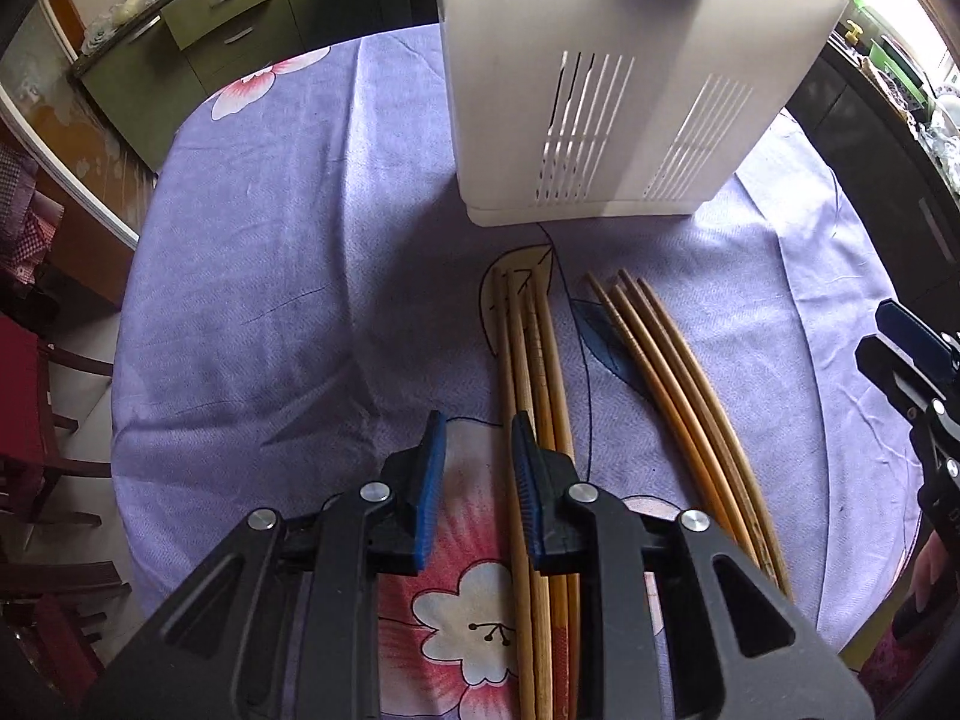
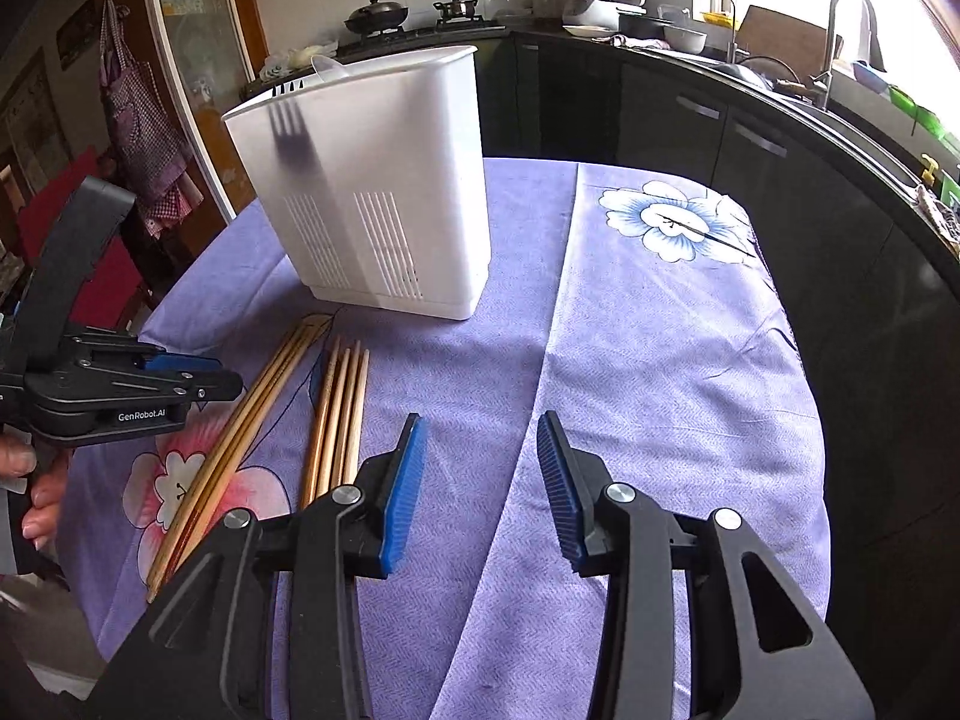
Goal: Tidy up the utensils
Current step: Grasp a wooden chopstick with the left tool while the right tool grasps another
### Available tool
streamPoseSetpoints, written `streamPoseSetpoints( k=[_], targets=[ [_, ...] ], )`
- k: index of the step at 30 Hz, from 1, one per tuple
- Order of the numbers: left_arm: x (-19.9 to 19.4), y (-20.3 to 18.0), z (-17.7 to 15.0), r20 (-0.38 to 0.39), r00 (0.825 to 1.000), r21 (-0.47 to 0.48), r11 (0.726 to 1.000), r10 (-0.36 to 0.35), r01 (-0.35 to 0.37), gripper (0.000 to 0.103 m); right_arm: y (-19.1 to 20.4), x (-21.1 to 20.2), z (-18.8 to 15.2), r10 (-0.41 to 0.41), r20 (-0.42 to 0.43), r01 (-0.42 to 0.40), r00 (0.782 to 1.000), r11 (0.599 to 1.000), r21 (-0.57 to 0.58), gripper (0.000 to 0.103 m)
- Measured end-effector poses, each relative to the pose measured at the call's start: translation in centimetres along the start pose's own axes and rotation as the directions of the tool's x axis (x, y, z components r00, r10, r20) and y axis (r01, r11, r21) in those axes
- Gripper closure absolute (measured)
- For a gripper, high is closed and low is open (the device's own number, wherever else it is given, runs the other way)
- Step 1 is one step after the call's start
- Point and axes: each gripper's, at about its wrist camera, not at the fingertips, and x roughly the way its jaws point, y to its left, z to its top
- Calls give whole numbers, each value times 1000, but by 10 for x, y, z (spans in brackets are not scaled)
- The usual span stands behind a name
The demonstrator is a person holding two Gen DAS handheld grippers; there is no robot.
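Two bundles of wooden chopsticks lie side by side on the purple flowered cloth: a left bundle (image 1: 531,360) (image 2: 240,438) and a right bundle (image 1: 672,372) (image 2: 342,414). A white slotted utensil holder (image 1: 600,90) (image 2: 372,192) stands upright behind them; a fork's shadow shows through its wall. My left gripper (image 1: 477,450) is open and empty, hovering just left of the left bundle, and shows from the side in the right wrist view (image 2: 210,378). My right gripper (image 2: 480,456) is open and empty over bare cloth, right of the chopsticks; it shows at the left wrist view's right edge (image 1: 900,348).
The round table's cloth (image 2: 660,360) drops off at its edges. Dark kitchen counters with a sink (image 2: 840,48) and stove (image 2: 384,18) curve behind and to the right. Red chairs (image 1: 36,396) stand at the left.
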Motion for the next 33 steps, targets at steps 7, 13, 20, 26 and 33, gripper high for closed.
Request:
streamPoseSetpoints(
  k=[7,13,20,26,33],
  targets=[
    [2,-2,-2,-18,1000,22,1000,17,-17,81,2,2,4,-6,-11,6,1000,1000,1,64],
    [4,-5,-2,-23,999,38,999,27,-26,81,0,3,1,-6,-21,6,1000,1000,5,64],
    [9,-12,-2,-49,999,52,998,24,-22,81,-2,1,1,-7,-19,7,1000,1000,8,64],
    [9,-13,-3,-53,998,76,997,28,-24,97,0,3,-1,3,-36,-3,999,1000,-10,64],
    [2,2,-8,-33,999,60,997,39,-37,97,21,22,4,93,-113,-100,989,993,-59,64]
  ],
)
